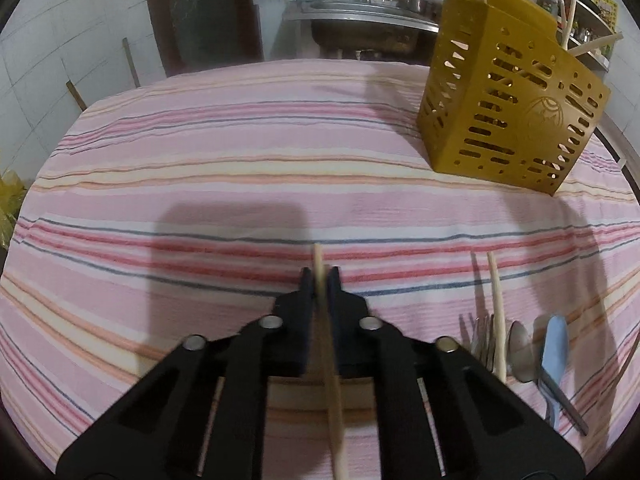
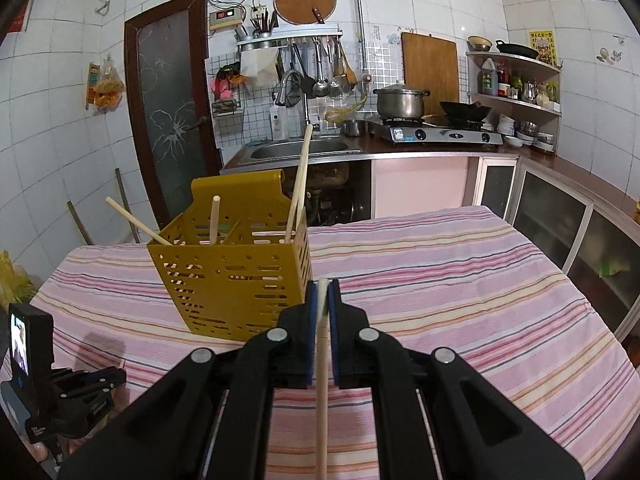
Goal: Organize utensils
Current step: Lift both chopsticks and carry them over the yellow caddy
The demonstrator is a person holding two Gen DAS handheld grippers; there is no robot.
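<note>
Left gripper (image 1: pixel 320 280): jaws pressed together on a wooden chopstick (image 1: pixel 319 264), its tip poking just past the fingertips and its shaft running back under the tool
Left gripper, aim: tilted down at the striped tablecloth (image 1: pixel 200 184)
Right of left gripper: loose utensils lying on the cloth, namely forks (image 1: pixel 482 340), a second chopstick (image 1: pixel 496 312), a metal spoon (image 1: pixel 520 350) and a blue spoon (image 1: pixel 554 354), packed side by side
Ahead and right of left gripper: yellow slotted utensil holder (image 1: pixel 508 120), standing on the cloth, well apart from the loose utensils
Right gripper (image 2: pixel 322 289): jaws pinching another pale chopstick (image 2: pixel 322 360), held lengthwise between the blue-faced pads
Just ahead and left of right gripper: the same utensil holder (image 2: pixel 232 280), its near corner close beside the fingertips
Holder contents: three chopsticks (image 2: pixel 298 184) standing or leaning in its compartments
Far left of right gripper: the other gripper with its camera (image 2: pixel 30 344), low over the cloth
Beyond the table: sink (image 2: pixel 300 150), gas stove (image 2: pixel 436 132), steel pot (image 2: pixel 400 100)
</note>
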